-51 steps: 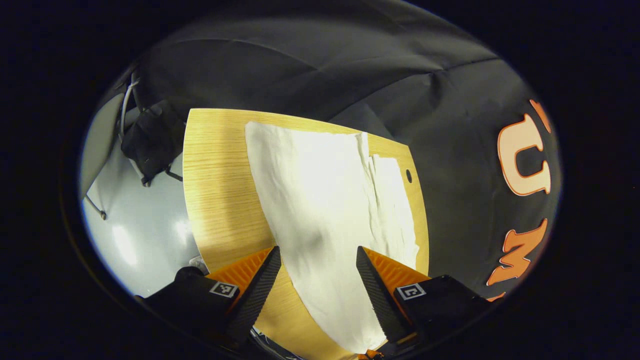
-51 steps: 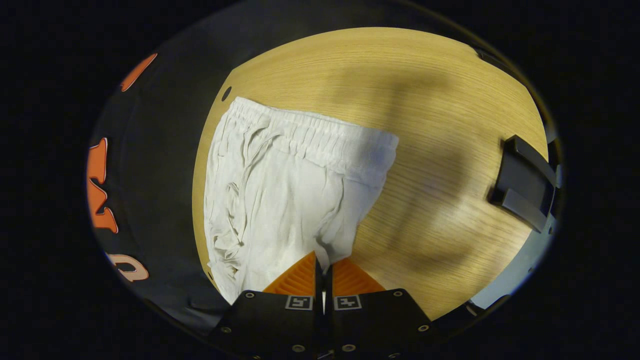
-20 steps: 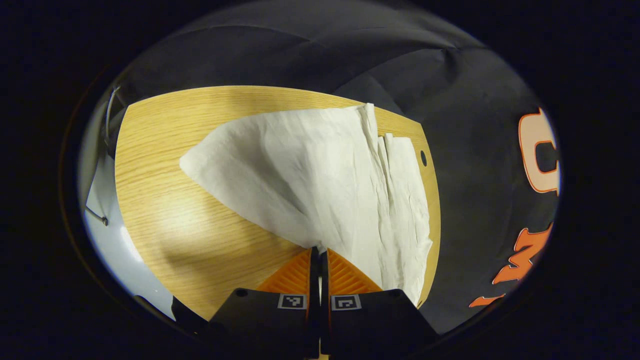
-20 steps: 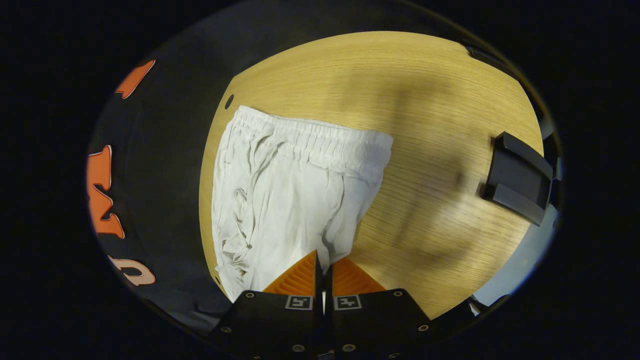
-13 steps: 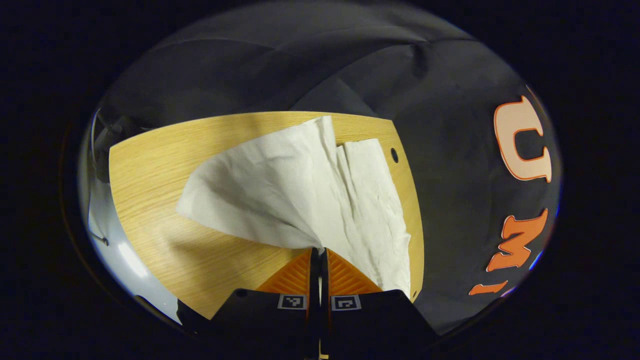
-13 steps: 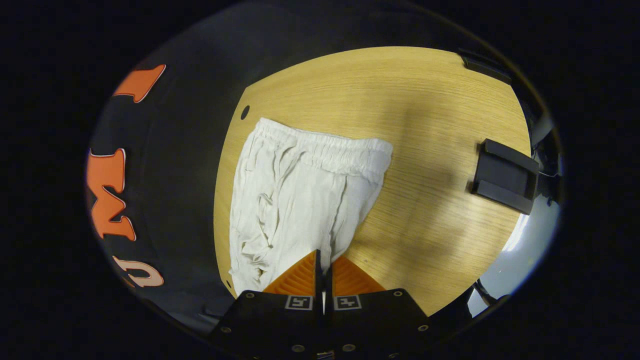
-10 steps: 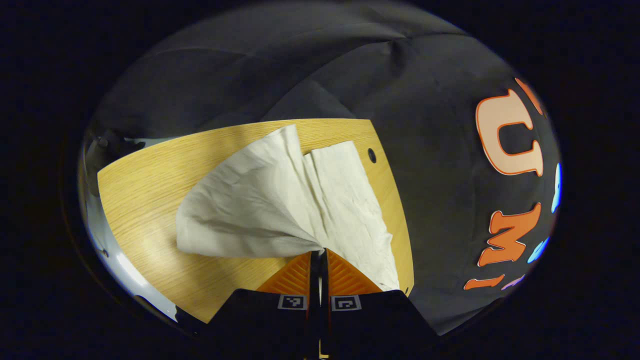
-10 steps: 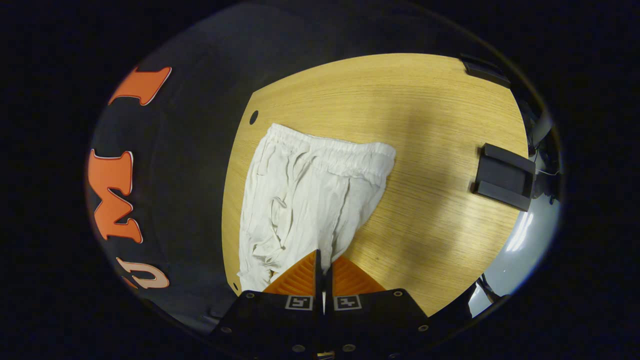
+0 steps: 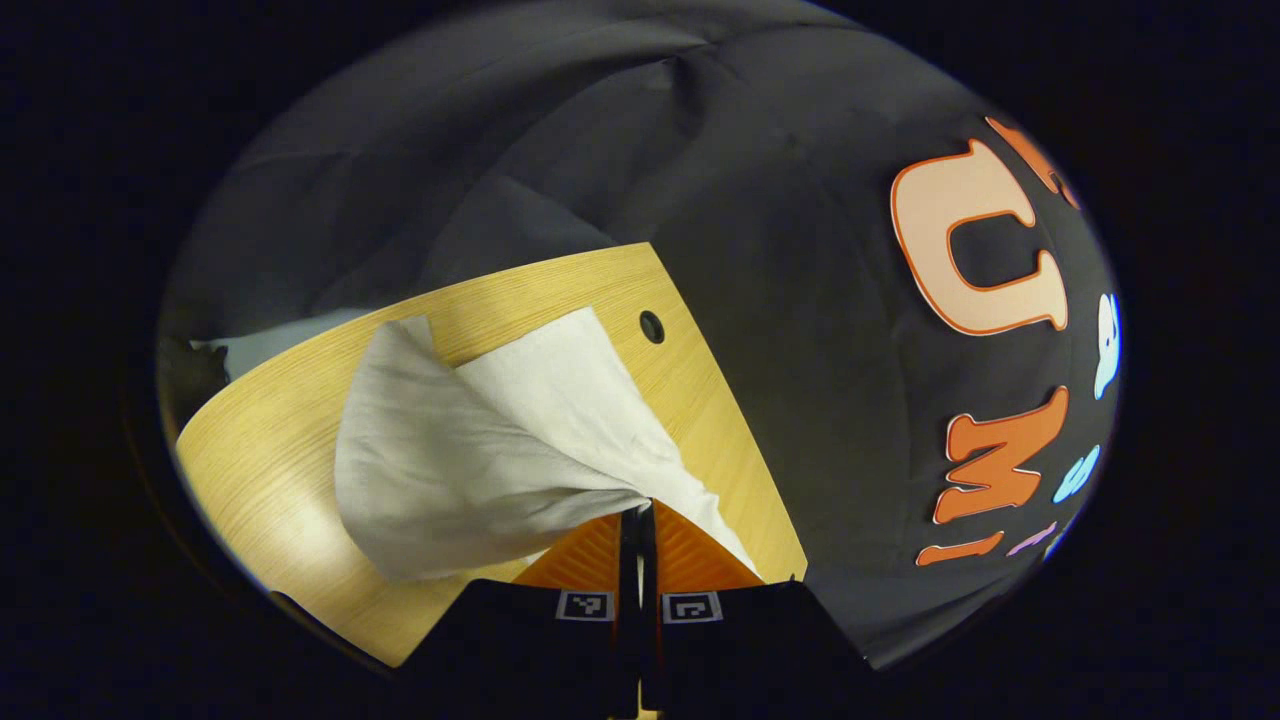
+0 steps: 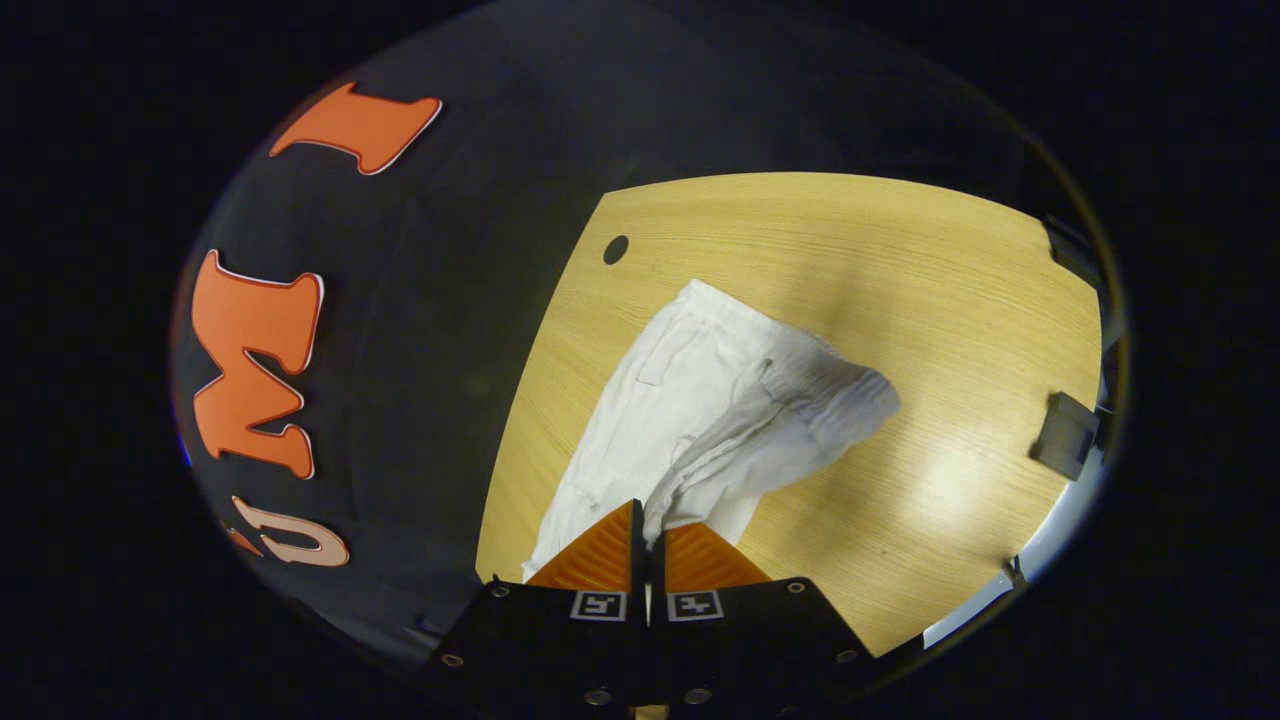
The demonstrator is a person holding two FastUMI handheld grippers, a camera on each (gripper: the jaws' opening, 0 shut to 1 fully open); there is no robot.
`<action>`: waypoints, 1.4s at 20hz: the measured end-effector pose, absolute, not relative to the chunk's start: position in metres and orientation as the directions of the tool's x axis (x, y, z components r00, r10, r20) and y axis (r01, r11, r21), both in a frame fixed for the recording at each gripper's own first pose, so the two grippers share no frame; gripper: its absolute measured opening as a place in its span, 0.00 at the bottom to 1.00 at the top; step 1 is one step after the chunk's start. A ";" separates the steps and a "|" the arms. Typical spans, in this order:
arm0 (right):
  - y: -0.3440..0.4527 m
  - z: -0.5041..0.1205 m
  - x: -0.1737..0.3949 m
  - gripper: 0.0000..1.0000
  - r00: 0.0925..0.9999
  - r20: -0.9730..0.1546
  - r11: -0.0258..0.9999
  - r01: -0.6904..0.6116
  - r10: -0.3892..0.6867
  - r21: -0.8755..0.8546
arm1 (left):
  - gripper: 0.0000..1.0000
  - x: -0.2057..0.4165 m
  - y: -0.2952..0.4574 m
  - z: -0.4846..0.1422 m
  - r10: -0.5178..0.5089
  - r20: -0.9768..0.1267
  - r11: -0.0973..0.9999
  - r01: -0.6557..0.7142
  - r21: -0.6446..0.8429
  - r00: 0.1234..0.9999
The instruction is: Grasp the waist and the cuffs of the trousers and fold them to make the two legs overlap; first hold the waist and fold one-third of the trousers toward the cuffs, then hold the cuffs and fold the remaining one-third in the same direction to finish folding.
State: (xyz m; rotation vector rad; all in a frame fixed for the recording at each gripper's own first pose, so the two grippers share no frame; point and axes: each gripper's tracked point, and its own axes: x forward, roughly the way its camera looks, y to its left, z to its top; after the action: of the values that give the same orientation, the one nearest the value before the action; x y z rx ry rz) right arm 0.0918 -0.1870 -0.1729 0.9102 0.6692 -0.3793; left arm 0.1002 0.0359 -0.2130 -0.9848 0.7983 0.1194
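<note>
Both grippers are closed on lifted edges of the crumpled white cloth trousers (image 9: 500, 440): left gripper (image 9: 637, 512) pinching the cuff end, right gripper (image 10: 648, 535) the waist end (image 10: 800, 410). The trousers sit mid-frame on the light wooden counter (image 10: 900, 260). We judge both should carry across level and together so the legs overlap squarely. The long axis runs from each gripper toward the upper frame.

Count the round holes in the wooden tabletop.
1: a small dark hole near the table edge by the black cloth, beyond the trousers. Others may be hidden under the cloth.
</note>
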 end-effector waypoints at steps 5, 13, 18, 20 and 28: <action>-0.195 -0.179 0.163 0.00 0.704 -0.710 0.605 0.578 -0.028 0.549 | 0.04 0.169 0.027 -0.225 -0.221 -0.651 0.597 -0.427 -0.680 0.727; -0.205 -0.219 0.255 0.01 0.637 -0.771 0.652 0.587 -0.007 0.480 | 0.04 0.247 0.008 -0.284 -0.202 -0.713 0.613 -0.481 -0.627 0.672; -0.210 -0.244 0.278 0.05 0.592 -0.806 0.649 0.611 0.005 0.453 | 0.04 0.257 0.000 -0.316 -0.177 -0.776 0.660 -0.511 -0.550 0.606; -0.212 -0.247 0.285 0.27 0.606 -0.795 0.640 0.605 0.014 0.473 | 0.23 0.263 -0.001 -0.315 -0.158 -0.779 0.680 -0.506 -0.532 0.607; -0.222 -0.221 0.275 0.99 0.657 -0.754 0.686 0.552 -0.007 0.474 | 1.00 0.282 0.003 -0.280 -0.089 -0.738 0.717 -0.471 -0.513 0.669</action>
State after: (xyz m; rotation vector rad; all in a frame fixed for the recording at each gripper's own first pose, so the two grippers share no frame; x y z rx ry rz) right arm 0.2753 -0.2223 -0.2213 0.7599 0.8027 -0.3536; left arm 0.2825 0.0026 -0.2798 -0.7574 0.8255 0.2403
